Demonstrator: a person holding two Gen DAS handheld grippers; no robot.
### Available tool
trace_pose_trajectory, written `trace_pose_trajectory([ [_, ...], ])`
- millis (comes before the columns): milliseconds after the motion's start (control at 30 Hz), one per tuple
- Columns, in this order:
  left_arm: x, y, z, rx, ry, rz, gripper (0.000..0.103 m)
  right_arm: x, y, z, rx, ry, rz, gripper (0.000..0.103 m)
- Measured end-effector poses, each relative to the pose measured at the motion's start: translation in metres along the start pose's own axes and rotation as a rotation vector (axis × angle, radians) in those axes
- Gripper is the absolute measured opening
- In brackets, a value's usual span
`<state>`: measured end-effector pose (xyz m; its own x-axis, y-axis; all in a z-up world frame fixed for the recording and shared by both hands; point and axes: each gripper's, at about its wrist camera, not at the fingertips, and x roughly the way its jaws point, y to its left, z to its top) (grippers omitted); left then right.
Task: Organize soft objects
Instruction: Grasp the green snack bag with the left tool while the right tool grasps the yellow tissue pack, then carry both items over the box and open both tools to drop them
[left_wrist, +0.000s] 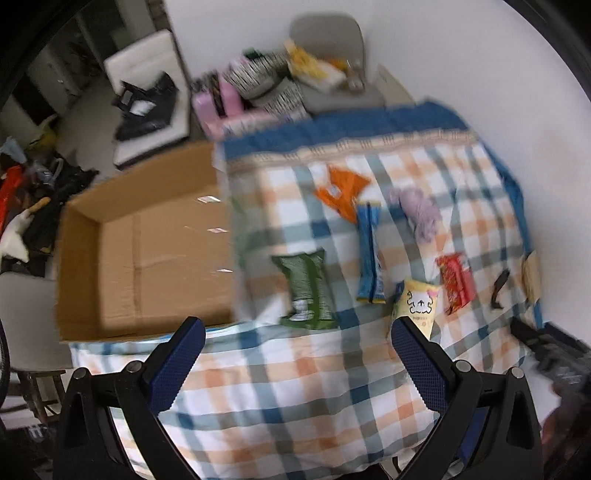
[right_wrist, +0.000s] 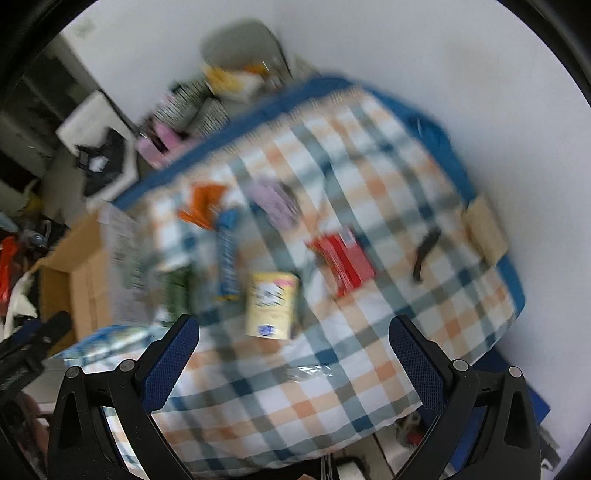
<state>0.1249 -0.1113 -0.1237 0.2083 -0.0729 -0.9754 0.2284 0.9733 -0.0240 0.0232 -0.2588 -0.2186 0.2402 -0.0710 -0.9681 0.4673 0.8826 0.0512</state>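
Note:
Several soft packets lie on a plaid cloth (left_wrist: 295, 387): a green packet (left_wrist: 306, 286), an orange packet (left_wrist: 341, 192), a long blue packet (left_wrist: 369, 254), a yellow pouch (left_wrist: 419, 304), a red packet (left_wrist: 456, 282) and a lilac soft item (left_wrist: 417, 212). My left gripper (left_wrist: 297, 332) is open and empty, hovering over the near cloth. My right gripper (right_wrist: 293, 332) is open and empty, just short of the yellow pouch (right_wrist: 271, 304). The right wrist view is blurred; it shows the red packet (right_wrist: 341, 264), blue packet (right_wrist: 227, 254) and orange packet (right_wrist: 203, 205).
An open, empty cardboard box (left_wrist: 147, 254) stands left of the cloth, also in the right wrist view (right_wrist: 74, 284). A small black object (left_wrist: 498, 288) and a tan item (left_wrist: 530, 277) lie at the right edge. Clutter and a grey chair (left_wrist: 328, 40) stand behind.

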Motion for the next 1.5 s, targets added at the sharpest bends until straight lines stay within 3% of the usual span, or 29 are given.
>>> trace_pose_trajectory([
  [133,0.063,-0.030,0.015,0.032,0.117,0.021,0.100,0.095,-0.012,0.005,0.047,0.184,0.054,0.103],
  [333,0.131,-0.044,0.033,0.072,0.235,0.112,0.100,0.188,0.003,0.003,0.087,0.322,0.108,0.101],
  [467,0.166,-0.041,0.042,0.093,0.313,0.191,0.100,0.212,0.008,0.005,0.097,0.361,0.113,0.091],
  [667,0.208,-0.038,0.040,0.095,0.428,0.212,0.100,0.224,0.009,0.004,0.066,0.399,0.099,0.079],
  [733,0.220,-0.036,0.036,0.086,0.461,0.198,0.089,0.225,0.011,0.004,0.059,0.407,0.096,0.077],
  [800,0.232,-0.033,0.030,0.076,0.492,0.192,0.060,0.225,0.010,0.004,0.052,0.413,0.096,0.073],
  [833,0.236,-0.031,0.027,0.064,0.502,0.176,0.056,0.227,0.008,0.002,0.050,0.414,0.097,0.072],
  [900,0.235,-0.031,0.024,0.042,0.475,0.161,0.043,0.224,0.011,0.000,0.043,0.421,0.093,0.071],
  [1000,0.227,-0.036,0.018,0.038,0.432,0.163,0.035,0.225,0.011,0.001,0.030,0.428,0.087,0.069],
  [1233,0.199,-0.037,-0.016,0.012,0.366,0.102,0.032,0.200,0.024,0.003,-0.023,0.403,0.066,0.065],
  [1500,0.144,-0.035,-0.048,-0.002,0.274,0.018,0.032,0.140,0.039,-0.008,-0.090,0.338,0.124,0.065],
])
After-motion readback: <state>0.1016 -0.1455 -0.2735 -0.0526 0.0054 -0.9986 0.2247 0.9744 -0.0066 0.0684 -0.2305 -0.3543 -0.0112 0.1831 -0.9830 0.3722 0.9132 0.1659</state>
